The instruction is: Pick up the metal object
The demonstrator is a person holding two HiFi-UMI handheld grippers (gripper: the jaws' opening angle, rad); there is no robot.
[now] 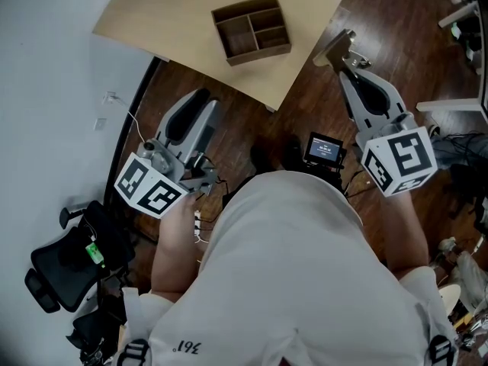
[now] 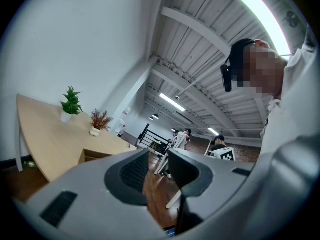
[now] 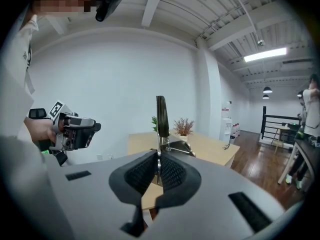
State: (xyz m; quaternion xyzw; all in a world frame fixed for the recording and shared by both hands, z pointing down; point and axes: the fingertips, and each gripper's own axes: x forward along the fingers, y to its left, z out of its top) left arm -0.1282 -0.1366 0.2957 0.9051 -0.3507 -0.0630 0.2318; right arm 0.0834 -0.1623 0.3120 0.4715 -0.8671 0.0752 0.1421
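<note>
We see the right gripper (image 3: 159, 166) clenched on the metal object (image 3: 161, 116), its two ribbed pads pressed flat against the thin lower shaft. The metal object stands upright out of the jaws, with a dark narrow upper part and a silvery arm jutting off toward 3 o'clock just above the pads. In the head view this gripper is at 2 o'clock, raised off the table (image 1: 175, 21), with its tip over the table's right edge and the dark wooden floor (image 1: 305, 97) beneath it. The left gripper (image 2: 157, 159) is released: its jaws stand apart and we see only floor and distant room between them. In the head view it sits at 9 o'clock, over the floor just short of the table's near edge, well apart from the right gripper. A wooden tray (image 1: 252, 29) with several compartments rests on the table at 12 o'clock, apart from both grippers. From the right gripper view, two potted plants (image 3: 183, 127) stand on the table behind the metal object, and the left gripper shows at 9 o'clock.
</note>
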